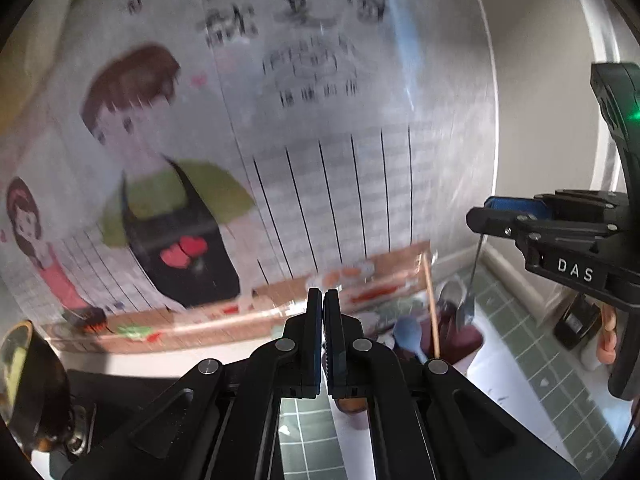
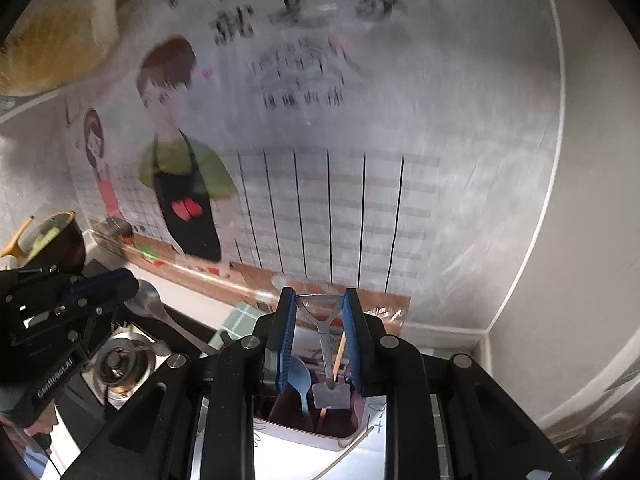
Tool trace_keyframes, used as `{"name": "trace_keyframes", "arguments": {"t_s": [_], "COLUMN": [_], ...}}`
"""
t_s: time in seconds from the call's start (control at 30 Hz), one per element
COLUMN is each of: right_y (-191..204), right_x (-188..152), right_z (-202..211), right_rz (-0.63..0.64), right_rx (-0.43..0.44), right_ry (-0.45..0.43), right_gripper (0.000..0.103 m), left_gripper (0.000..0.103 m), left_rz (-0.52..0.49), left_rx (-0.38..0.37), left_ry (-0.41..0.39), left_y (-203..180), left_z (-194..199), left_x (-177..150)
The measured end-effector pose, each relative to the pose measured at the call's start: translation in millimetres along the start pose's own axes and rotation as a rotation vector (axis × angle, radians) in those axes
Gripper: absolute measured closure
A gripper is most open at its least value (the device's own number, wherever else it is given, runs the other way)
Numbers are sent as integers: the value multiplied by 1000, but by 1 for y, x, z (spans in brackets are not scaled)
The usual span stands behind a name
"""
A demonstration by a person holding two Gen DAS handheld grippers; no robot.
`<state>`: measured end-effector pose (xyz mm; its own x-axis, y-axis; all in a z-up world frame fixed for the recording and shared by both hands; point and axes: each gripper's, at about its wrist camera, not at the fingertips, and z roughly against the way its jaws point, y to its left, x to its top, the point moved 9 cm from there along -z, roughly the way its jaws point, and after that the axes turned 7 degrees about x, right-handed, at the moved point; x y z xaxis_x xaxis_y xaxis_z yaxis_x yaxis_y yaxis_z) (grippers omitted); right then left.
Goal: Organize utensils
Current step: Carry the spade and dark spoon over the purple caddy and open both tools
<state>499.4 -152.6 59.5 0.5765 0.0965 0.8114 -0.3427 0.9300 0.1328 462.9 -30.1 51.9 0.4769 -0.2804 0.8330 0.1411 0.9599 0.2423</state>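
A thin metal turner with a flat rectangular blade and a triangular loop handle is gripped at its loop end between the blue ribbed pads of the right gripper, hanging above a dark maroon utensil holder with a white rim. A pale blue plastic spoon and a slim wooden chopstick are seen standing in the holder. The left gripper is closed on nothing. "DAS" and "GenRobot.AI" are printed on the black housings. A green gridded mat covers the counter; a blurred cartoon poster fills the wall.
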Motion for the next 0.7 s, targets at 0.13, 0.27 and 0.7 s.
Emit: {"name": "trace_keyframes", "arguments": {"t_s": [0.13,0.27,0.7], "right_y": [-5,-13,-24], "right_x": [-29,-56,-87], "right_z": [-39,-65,-32], "right_rz": [-15,-64,-42], "right_rx": [-8,12,32], "right_ry": [75,152,204], "right_gripper": [81,81,34], "left_gripper": [102,102,69], "left_rz": [9,11,145], "left_rx": [-24,-60,-123], "left_ry": [70,138,152], "left_y": [-10,-23,-28], "left_z": [-34,-61,-48], "left_x": [-27,-51,-67]}}
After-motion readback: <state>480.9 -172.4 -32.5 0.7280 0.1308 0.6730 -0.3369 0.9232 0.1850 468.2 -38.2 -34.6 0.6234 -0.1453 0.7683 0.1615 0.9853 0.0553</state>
